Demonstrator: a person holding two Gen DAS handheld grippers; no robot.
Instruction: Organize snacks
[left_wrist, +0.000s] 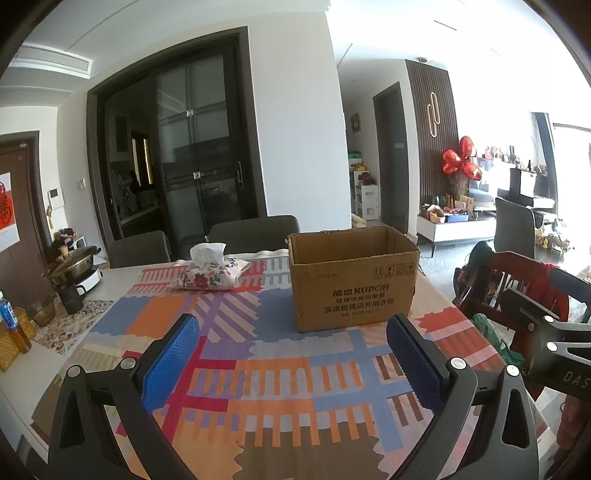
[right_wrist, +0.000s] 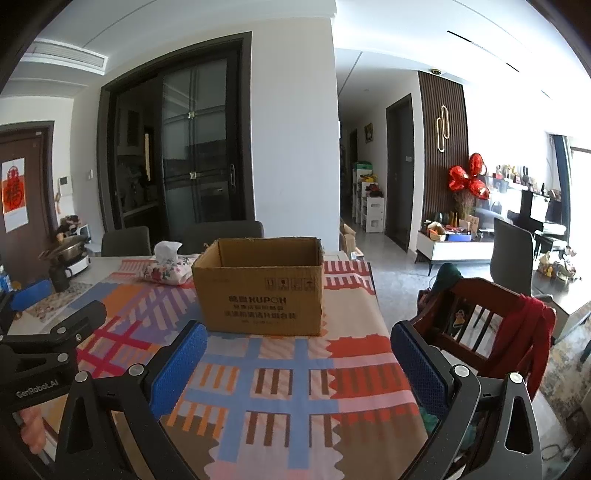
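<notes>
My table's patchwork cloth (left_wrist: 229, 354) fills a bright dining room; on it stand one open cardboard box (left_wrist: 352, 280) and one tissue pouch (left_wrist: 210, 275); my left gripper (left_wrist: 291, 354) and right gripper (right_wrist: 299, 356) gape wide, empty

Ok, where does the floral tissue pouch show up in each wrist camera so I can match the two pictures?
Left wrist view: the floral tissue pouch lies left of centre on the patterned tablecloth, left of the cardboard box, clear of it.
Right wrist view: the pouch sits further left, its right end hidden behind the box.
Shared landmark: the open cardboard box printed KUPOH.
</notes>
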